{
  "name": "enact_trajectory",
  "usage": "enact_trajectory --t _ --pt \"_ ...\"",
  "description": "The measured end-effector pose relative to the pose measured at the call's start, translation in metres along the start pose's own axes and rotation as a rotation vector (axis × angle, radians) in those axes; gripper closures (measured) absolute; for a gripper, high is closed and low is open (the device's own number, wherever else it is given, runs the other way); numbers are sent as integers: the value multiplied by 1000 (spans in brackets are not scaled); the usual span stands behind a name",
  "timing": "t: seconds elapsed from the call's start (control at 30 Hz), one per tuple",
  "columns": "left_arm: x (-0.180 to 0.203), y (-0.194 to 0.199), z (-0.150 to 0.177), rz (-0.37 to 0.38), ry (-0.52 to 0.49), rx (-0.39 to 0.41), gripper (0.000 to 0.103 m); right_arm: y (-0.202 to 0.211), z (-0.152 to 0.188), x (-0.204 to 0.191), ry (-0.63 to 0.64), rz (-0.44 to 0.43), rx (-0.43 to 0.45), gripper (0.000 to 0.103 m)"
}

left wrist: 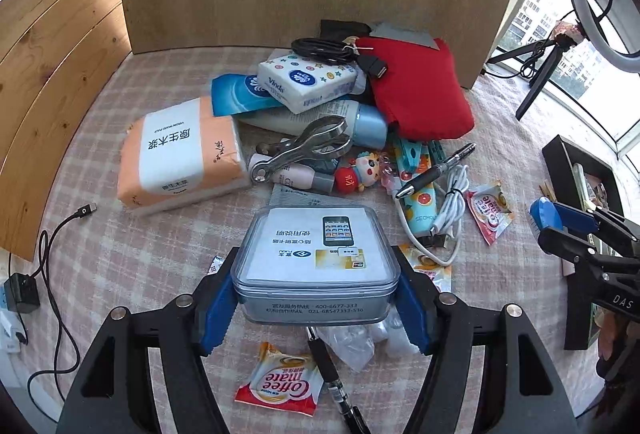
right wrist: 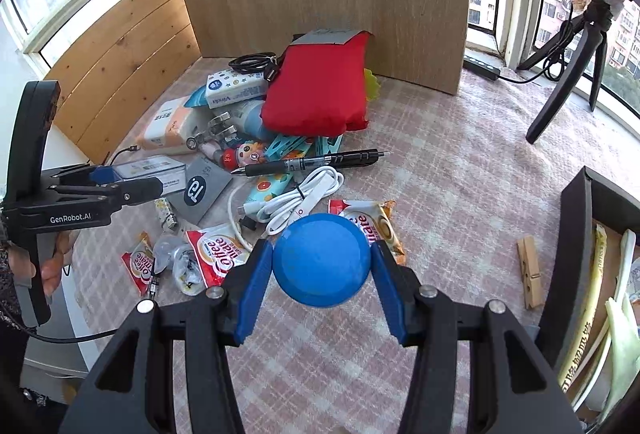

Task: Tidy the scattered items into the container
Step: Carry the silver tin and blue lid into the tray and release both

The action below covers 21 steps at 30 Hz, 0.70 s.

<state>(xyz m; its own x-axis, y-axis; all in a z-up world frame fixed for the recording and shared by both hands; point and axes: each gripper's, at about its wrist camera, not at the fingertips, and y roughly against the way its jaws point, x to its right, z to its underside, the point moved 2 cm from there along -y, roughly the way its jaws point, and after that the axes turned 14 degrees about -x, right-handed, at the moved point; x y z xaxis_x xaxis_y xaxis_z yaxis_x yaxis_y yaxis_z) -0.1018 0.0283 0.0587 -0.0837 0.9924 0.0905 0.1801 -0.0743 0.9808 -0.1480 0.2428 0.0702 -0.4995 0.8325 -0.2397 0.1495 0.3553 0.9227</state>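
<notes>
Left gripper (left wrist: pixel 316 298) clamps a clear plastic box (left wrist: pixel 316 254), right gripper (right wrist: pixel 322 274) pinches a blue disc (right wrist: pixel 322 260); either smooth item could slip sideways from its pads.

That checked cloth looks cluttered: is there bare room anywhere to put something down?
Yes: the checked cloth lies bare between the red pouch, the tripod and the black box. Around the black pen and white cable it is crowded.
</notes>
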Motion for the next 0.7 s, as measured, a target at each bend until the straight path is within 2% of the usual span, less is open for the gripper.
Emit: enact_trajectory --t 0.23,0.33,0.5,0.7 --pt "31 29 -1 40 -63 50 36 33 10 21 -63 -7 63 53" --pt "61 38 -6 69 -123 65 36 51 17 41 -108 0 92 53" --pt "133 44 -15 126 -257 77 36 88 34 91 -194 80 125 53" --pt "243 43 -11 216 -449 71 36 135 72 174 -347 211 144 53"
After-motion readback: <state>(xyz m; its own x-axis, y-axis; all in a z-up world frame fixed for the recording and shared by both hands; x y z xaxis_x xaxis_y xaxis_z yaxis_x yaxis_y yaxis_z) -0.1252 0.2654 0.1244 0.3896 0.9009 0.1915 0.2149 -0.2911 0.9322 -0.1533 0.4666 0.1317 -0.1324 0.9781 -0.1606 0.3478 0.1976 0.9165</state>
